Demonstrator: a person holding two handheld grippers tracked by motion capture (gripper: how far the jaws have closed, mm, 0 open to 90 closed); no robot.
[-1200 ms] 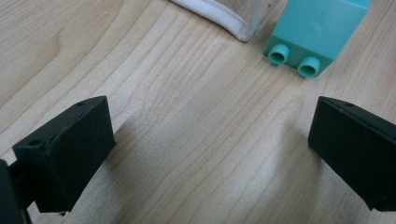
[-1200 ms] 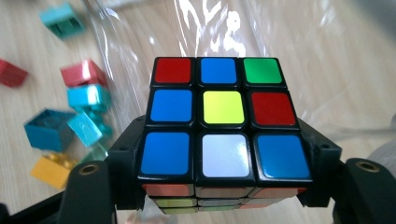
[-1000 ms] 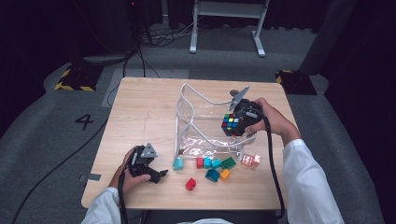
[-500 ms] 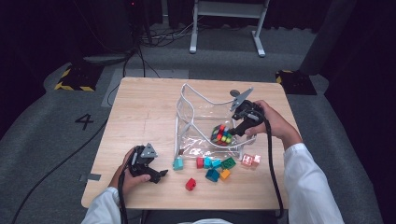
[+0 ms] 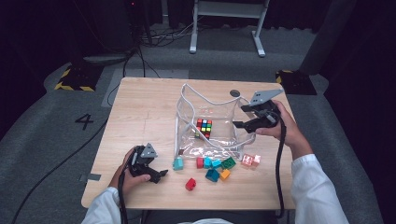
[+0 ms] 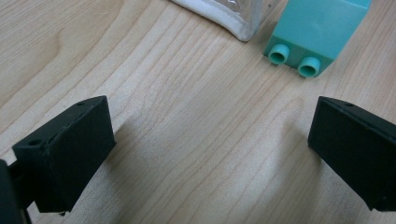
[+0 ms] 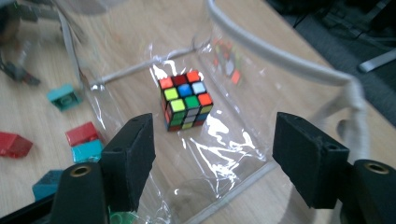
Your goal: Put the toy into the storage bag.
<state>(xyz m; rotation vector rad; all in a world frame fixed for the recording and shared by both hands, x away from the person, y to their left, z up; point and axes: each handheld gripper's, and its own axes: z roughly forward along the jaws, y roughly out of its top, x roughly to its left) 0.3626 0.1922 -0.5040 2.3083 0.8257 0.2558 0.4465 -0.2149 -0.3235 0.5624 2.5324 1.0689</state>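
A colourful puzzle cube (image 5: 204,127) lies inside a clear plastic bag (image 5: 205,100) with white trim at mid-table. In the right gripper view the cube (image 7: 185,99) rests on the bag's floor, ahead of the jaws. My right gripper (image 5: 238,116) hovers at the bag's right side. It (image 7: 212,144) is open, its jaws have just been opening, and nothing is between them. My left gripper (image 5: 156,173) rests near the front left of the table. It (image 6: 210,140) stands open over bare wood, a short way from a teal brick (image 6: 317,32).
Loose bricks lie in front of the bag: a teal one (image 5: 178,163), a red one (image 5: 190,184), a mixed cluster (image 5: 215,166) and a pink translucent block (image 5: 251,160). The bag's white-trimmed corner (image 6: 233,18) is near the left gripper. Cables trail off the table's front edge.
The cube left the right gripper and dropped into the bag, where it now lies. The right gripper drew back to the right and rose a little. The left gripper stayed put.
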